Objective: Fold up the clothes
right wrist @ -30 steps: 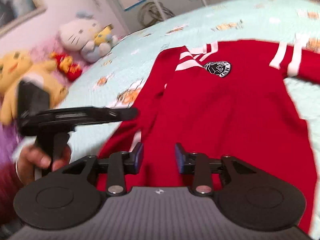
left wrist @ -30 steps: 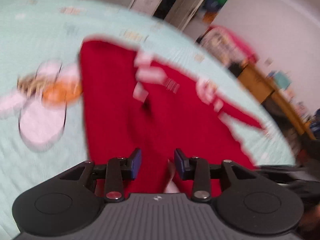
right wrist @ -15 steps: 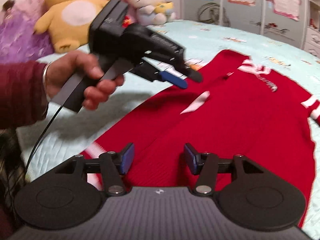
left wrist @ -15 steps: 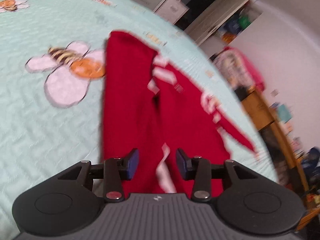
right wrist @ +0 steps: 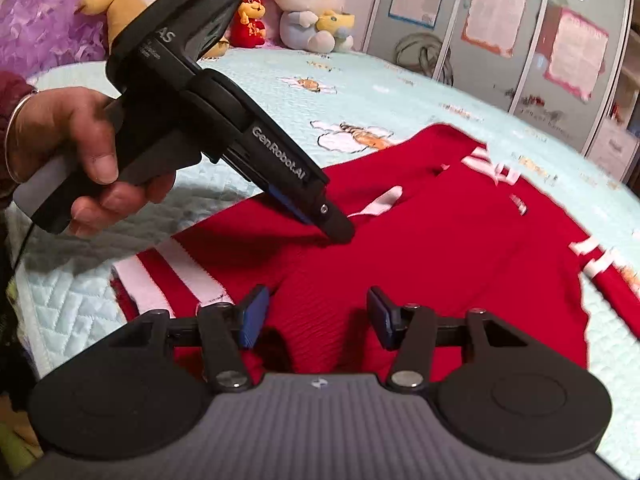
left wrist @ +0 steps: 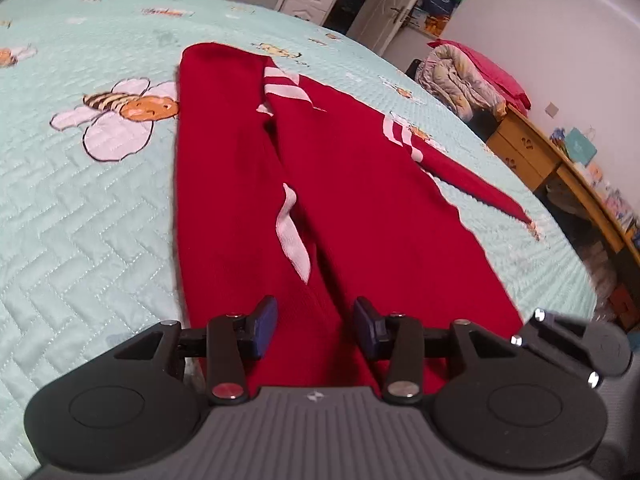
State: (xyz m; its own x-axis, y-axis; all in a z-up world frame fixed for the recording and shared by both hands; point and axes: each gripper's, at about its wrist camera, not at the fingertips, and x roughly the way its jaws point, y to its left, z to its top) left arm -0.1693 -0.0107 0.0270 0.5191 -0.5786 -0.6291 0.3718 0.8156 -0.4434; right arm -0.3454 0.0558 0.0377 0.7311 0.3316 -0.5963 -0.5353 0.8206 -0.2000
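We see the red sweater [left wrist: 248, 200] lying partly folded on the bed [left wrist: 80, 220]. Both the left gripper [left wrist: 315, 326] and right gripper [right wrist: 314, 316] have just been opening their jaws, empty above the cloth.

My left tongs [left wrist: 314, 328] hang parted over the red sweater [left wrist: 360, 208], nothing pinched between them; they have just been opening. Its left sleeve [left wrist: 224, 184] lies folded inward on the mint bee-print bedspread [left wrist: 80, 208].
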